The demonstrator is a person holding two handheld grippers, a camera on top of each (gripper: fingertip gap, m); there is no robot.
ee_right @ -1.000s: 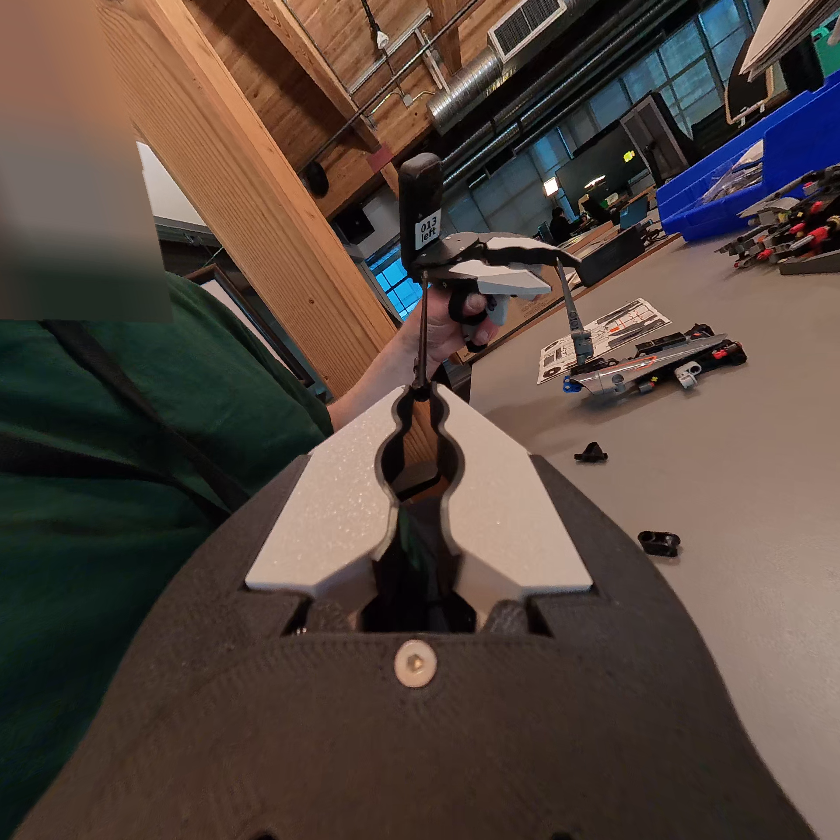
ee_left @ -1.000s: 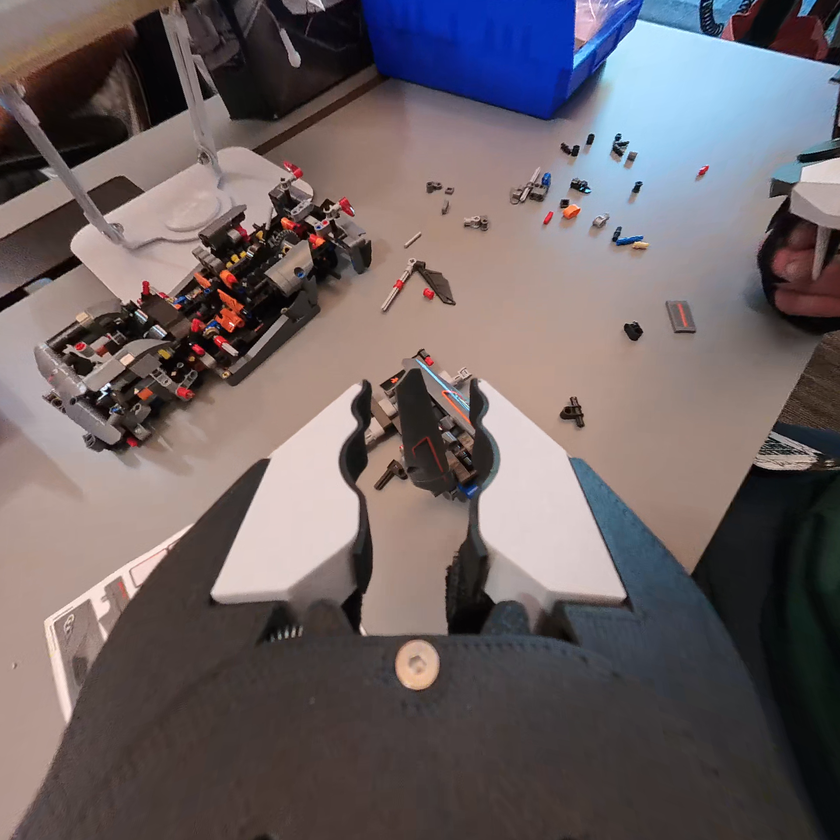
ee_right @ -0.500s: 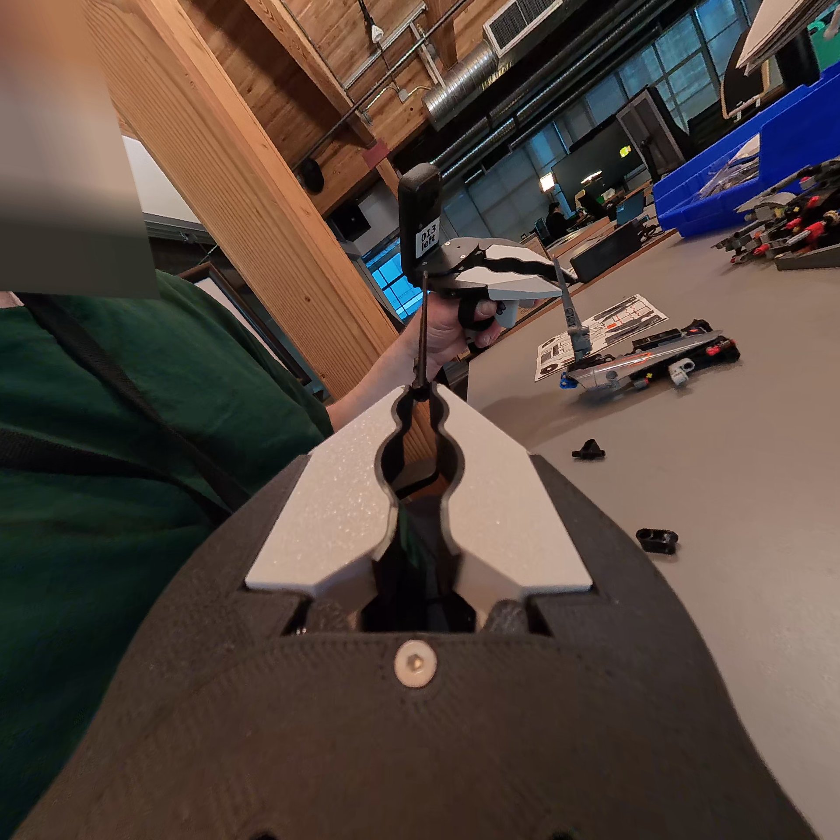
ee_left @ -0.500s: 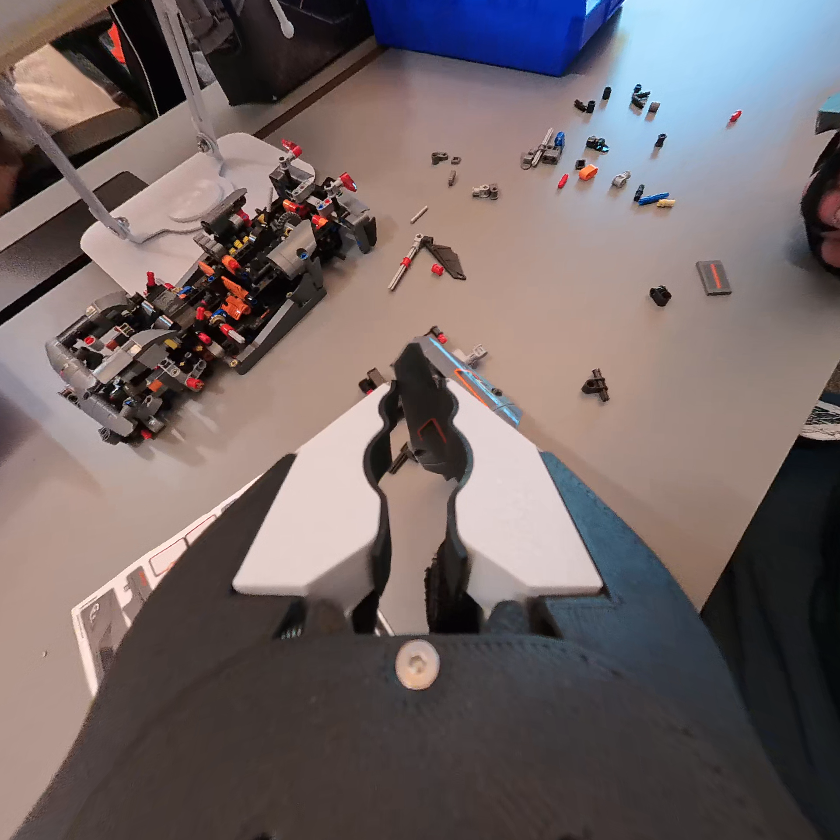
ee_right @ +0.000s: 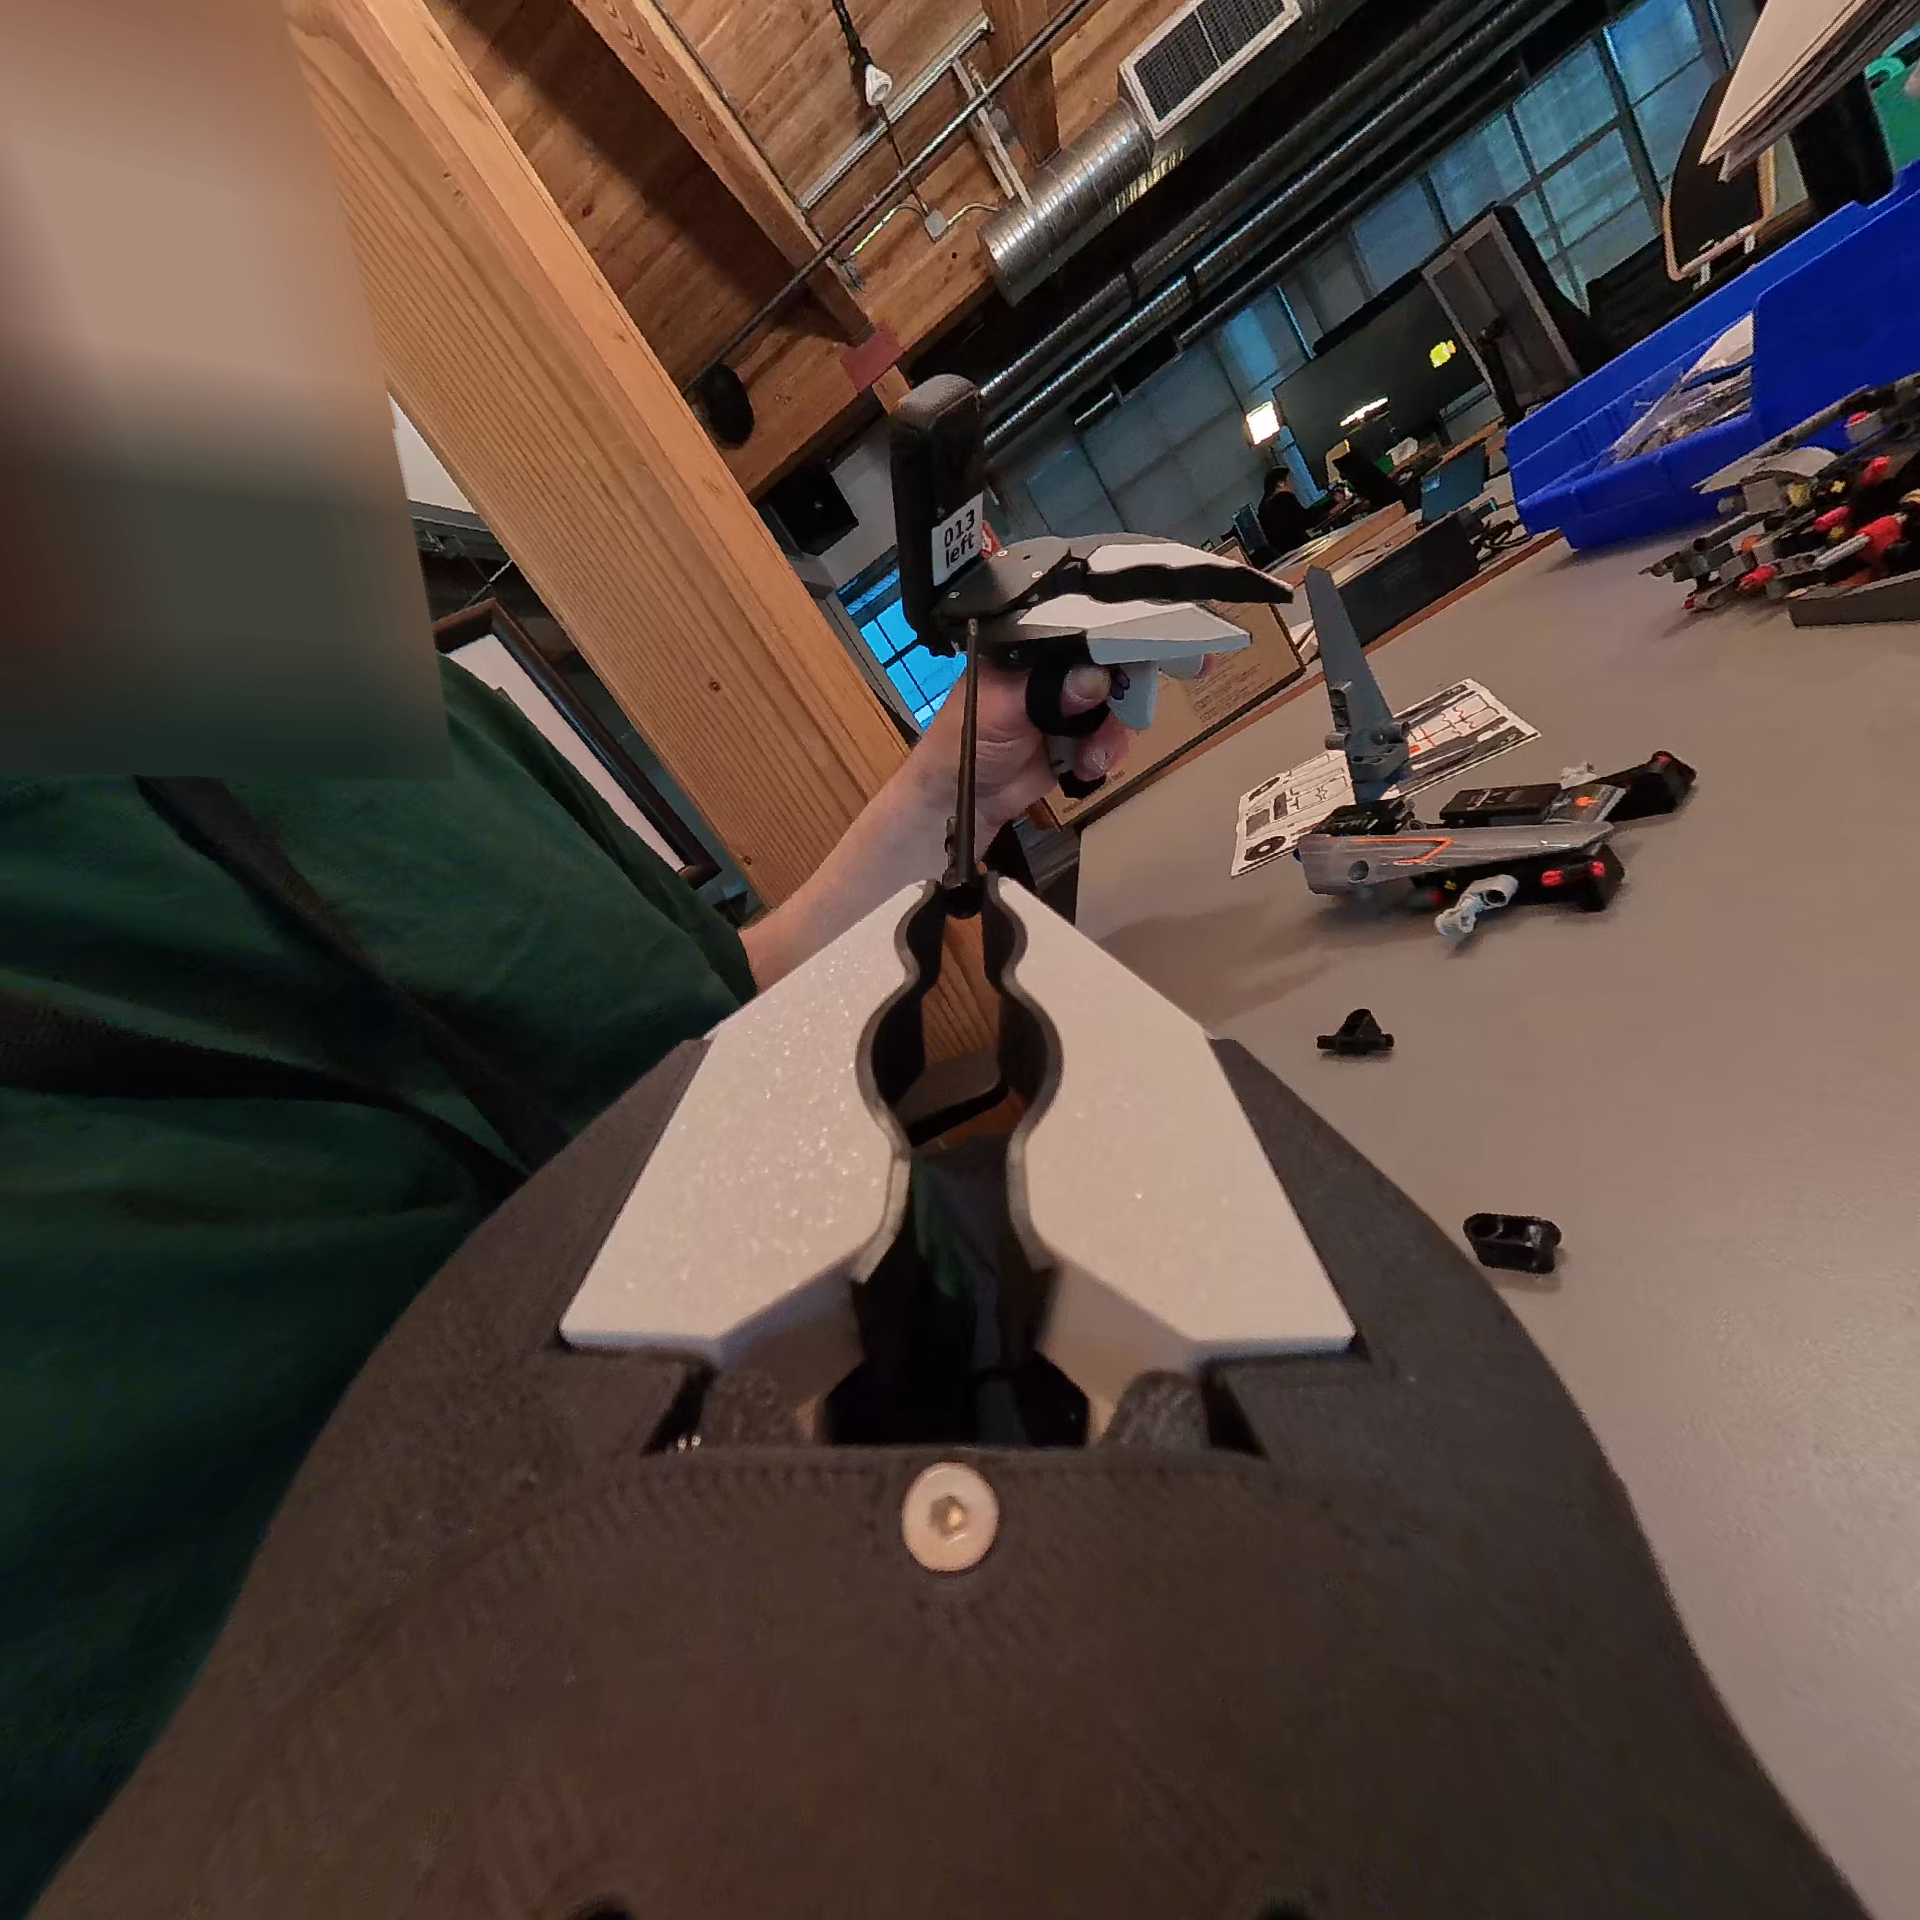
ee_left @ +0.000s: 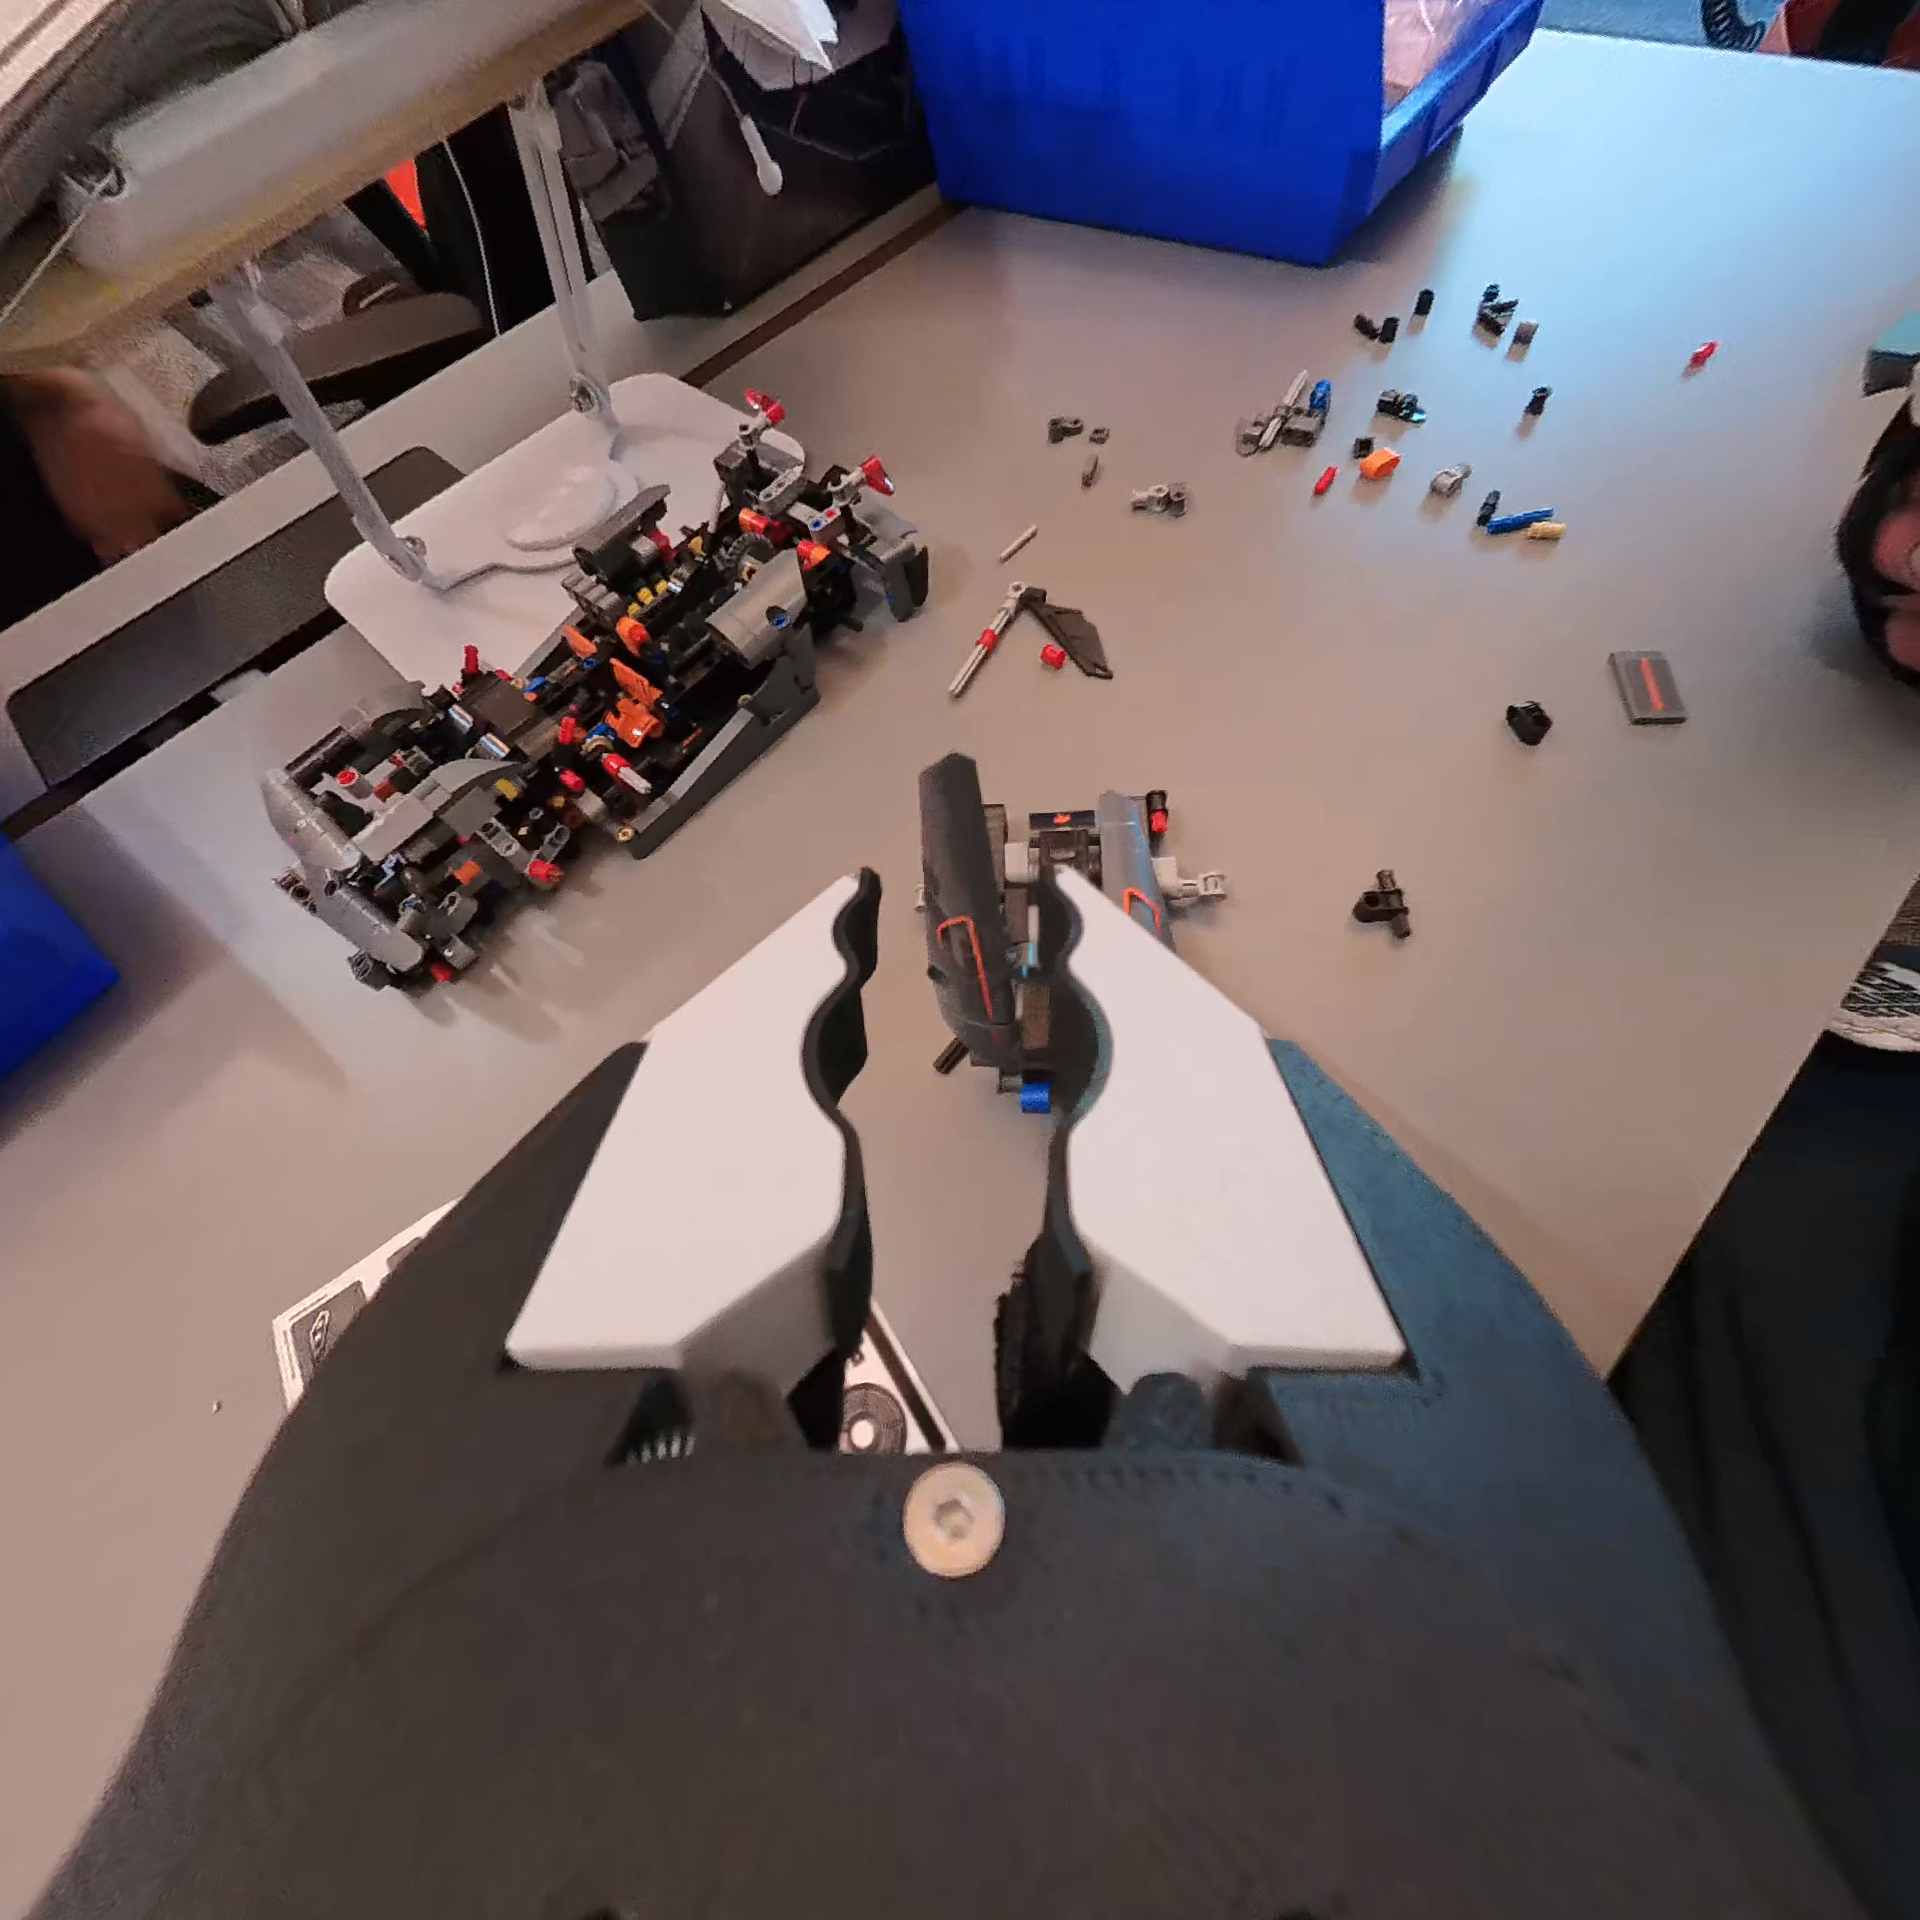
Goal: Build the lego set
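A small black and grey sub-assembly with orange lines lies on the grey table, just beyond my left gripper. That gripper is open and empty. In the right wrist view it hangs above and left of the sub-assembly, clear of it, and a grey panel stands upright on the sub-assembly. The long car chassis lies at the left. My right gripper is shut on a thin black rod that sticks out past its fingertips, off the table's edge.
Several loose small parts are scattered at the far right. A black connector and a grey tile lie nearer. A blue bin stands at the back, a white stand base behind the chassis. An instruction sheet lies under my left gripper.
My left gripper closed in on the sub-assembly, then opened and drew up and back from it. The sub-assembly has turned on the table. The right gripper has stayed still with the rod.
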